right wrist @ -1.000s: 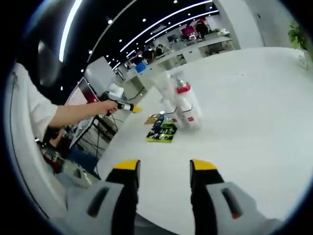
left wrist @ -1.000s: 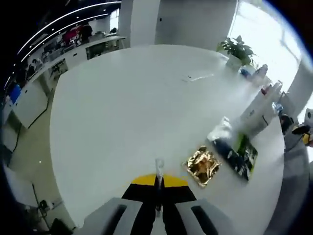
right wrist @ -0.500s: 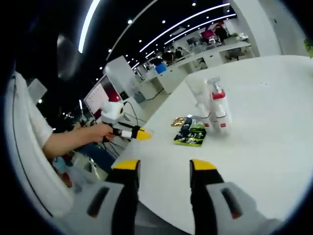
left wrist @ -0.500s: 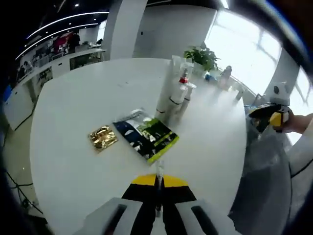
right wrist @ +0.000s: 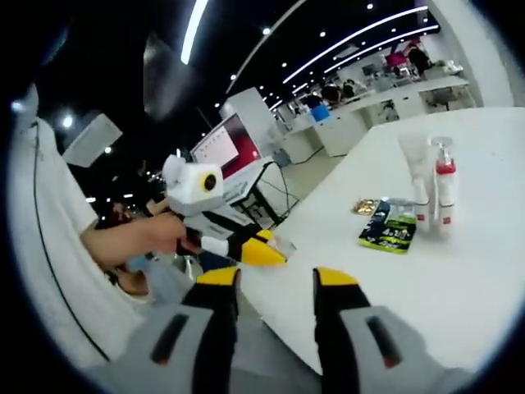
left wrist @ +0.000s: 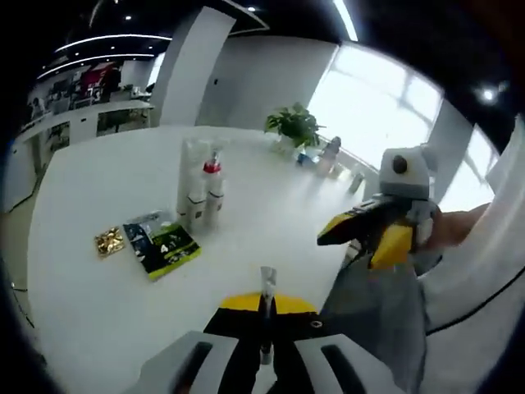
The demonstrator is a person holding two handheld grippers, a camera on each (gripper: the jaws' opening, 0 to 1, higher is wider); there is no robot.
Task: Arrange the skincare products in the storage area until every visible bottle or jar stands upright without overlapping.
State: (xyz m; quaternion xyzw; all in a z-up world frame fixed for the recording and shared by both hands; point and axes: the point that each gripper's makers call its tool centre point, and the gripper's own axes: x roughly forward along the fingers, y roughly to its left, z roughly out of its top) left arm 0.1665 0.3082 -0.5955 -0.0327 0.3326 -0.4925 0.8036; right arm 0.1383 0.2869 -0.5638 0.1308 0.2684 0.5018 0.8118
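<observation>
Skincare products: we see a tight cluster of bottles (left wrist: 199, 187) standing upright near the middle of the white bench (left wrist: 271, 222), one with a red collar (right wrist: 445, 167).
Flat items: a green-and-black sachet (left wrist: 162, 245) lies just beside the bottles, with a gold packet (left wrist: 107, 241) next to it on the far side from them.
Left claw (left wrist: 264, 316): its jaws are closed together and hold nothing.
Right claw (right wrist: 276, 277): its jaws stand well apart, with nothing between them.
Key relation: from both claws the cluster lies ahead and well apart across the bench; both hover off the bench edge. In the left gripper view the bottles sit left of the jaw line, in the right gripper view to the right.
Nearer hand: we cannot tell which is closer.
Judgement: we think the bottles already stand; the flat sachets remain.
</observation>
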